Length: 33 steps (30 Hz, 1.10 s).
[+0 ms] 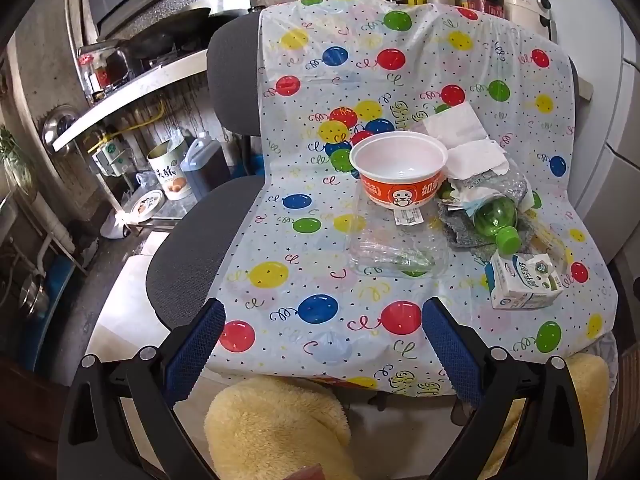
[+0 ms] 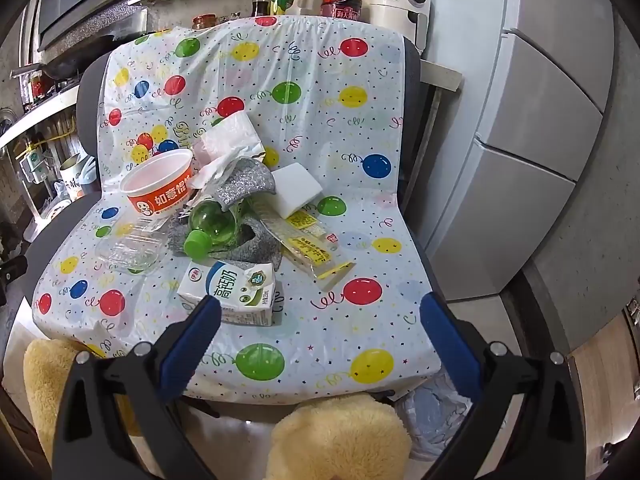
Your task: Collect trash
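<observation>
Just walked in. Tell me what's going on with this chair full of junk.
A person holds two grippers over a chair draped in a balloon-print sheet. Both the left gripper and the right gripper are open and empty. Trash lies untouched on the seat: an orange bowl, a green bottle, a milk carton, a clear plastic tray, tissues and wrappers. Nothing has been picked up yet.
</observation>
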Tool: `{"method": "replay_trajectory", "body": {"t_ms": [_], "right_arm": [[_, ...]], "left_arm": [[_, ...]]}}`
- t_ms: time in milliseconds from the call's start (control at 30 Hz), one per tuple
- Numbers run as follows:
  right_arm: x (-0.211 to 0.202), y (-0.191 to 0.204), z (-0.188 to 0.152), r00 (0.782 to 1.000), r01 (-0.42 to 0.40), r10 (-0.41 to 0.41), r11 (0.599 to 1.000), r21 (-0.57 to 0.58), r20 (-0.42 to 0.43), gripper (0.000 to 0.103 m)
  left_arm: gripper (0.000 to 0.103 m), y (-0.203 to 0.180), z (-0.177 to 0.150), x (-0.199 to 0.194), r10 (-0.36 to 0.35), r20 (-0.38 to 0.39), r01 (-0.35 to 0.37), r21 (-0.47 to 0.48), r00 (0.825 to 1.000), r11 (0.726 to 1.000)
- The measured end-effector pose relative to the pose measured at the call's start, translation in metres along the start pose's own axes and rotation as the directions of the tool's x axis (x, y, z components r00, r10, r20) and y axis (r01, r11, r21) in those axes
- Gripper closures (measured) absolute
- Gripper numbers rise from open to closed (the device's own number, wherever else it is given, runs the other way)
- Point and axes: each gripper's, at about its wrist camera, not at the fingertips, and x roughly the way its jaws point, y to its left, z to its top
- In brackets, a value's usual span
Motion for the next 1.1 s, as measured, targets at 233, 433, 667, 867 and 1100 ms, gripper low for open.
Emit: {"method": "replay_trajectory", "body": {"t_ms": [233,433,667,867,1100], "right_arm": [[-0.0003,0.0,-0.0003,1.0,0.0,0.0,1.0,0.002,0.003,0.006],[0.0006,-0.0004,-0.0011,1.0,0.0,0.0,1.0,0.004,0.002,0.006],[-0.0011,0.0004,-0.0009,1.0,-0.001,0.001,1.0,0.004,0.002,0.006],[-0.0019,-0.0001,-0.0009,1.0,-0.002,0.002,1.0,0.004,0.001,0.006],[-0.0031,-0.0001,-0.0006,1.0,-0.002,0.002,1.0,0.007,0.004,0.006]], "left_arm": [[0.006,0.0027,0.0018,-0.002,0.004,0.003,-0.004,-0.009,1.0,1.0],[0.006,0.0032,0.0018,-0.0019,0.003,0.003,-0.003,-0.009,1.0,1.0],[0.006,0.0048,0.0031,-0.0031,0.004,0.006,-0.004,-0.012,1.0,1.0],[0.006,0.0072,0.0034,-0.0046,0.005,0.007,-0.004,-0.017,1.0,1.0],[0.006,0.0104,0.0038,-0.0074,0.006,0.012,-0.006,-0.02,1.0,1.0]]}}
